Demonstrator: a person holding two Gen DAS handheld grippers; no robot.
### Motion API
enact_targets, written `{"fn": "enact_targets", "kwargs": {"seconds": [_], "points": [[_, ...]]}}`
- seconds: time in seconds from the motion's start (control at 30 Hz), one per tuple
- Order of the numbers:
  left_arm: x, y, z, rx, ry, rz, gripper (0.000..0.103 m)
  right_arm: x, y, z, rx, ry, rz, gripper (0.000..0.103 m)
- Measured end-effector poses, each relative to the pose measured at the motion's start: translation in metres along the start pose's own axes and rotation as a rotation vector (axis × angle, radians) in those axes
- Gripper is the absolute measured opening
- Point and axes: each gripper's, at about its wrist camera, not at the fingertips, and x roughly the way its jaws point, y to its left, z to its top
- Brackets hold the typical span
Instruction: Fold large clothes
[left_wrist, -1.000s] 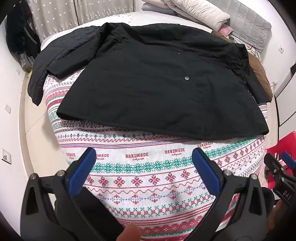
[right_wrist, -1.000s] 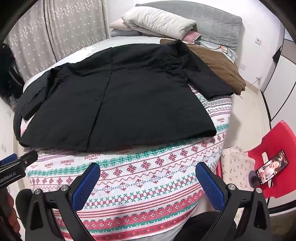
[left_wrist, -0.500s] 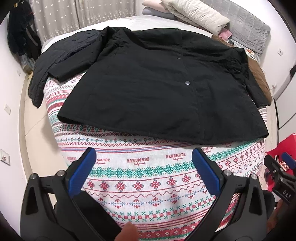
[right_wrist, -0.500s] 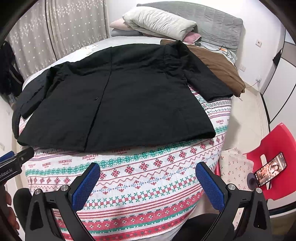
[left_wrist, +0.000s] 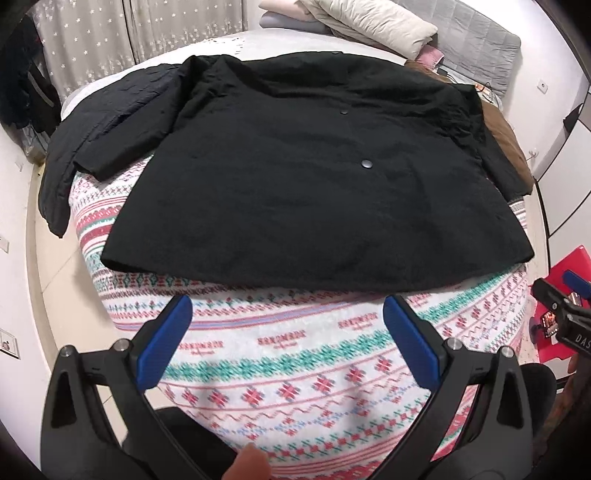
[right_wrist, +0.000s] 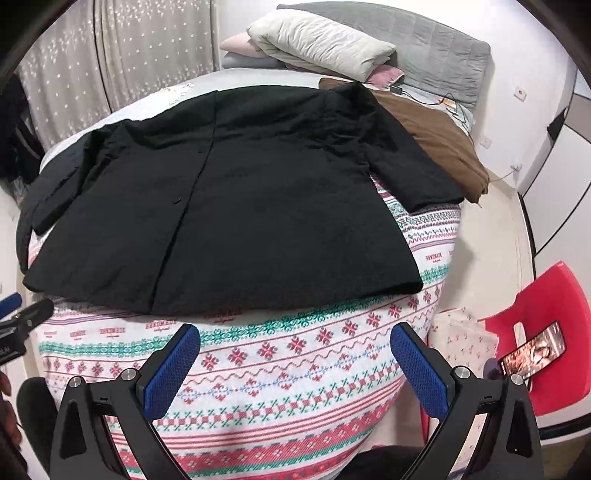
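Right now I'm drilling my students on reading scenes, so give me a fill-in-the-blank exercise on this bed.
1. The black jacket lies spread flat on the ____ blanket.
2. The jaws of the left gripper stand ____.
3. The phone rests on a ____ chair.
4. Beside the jacket's sleeve lies a ____ garment.

Missing words: patterned; open; red; brown

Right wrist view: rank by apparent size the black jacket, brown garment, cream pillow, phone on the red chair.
1. Black buttoned jacket, spread flat on the patterned blanket: largest by far.
2-3. Brown folded garment and cream pillow: look alike; the pillow lies farther away, so unranked.
4. Phone on the red plastic chair: smallest.
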Motion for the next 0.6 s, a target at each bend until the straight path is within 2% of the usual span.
{"fn": "enact_targets", "kwargs": {"seconds": [0.27,0.43,0.6], "points": [[0.014,0.021,0.022,0.018,-0.007,0.011,0.103,0.027,-0.010,0.020,-0.030,0.038,0.018,0.103],[0.036,0.039,0.041,0.033,0.028,0.007,0.103,0.053,-0.025,0.038,-0.023,0.072,0.026,0.103],[0.061,0.055,0.058,0.076,0.051,0.086,0.103,0.083,-0.049,0.059,-0.022,0.115,0.017,0.103]]}}
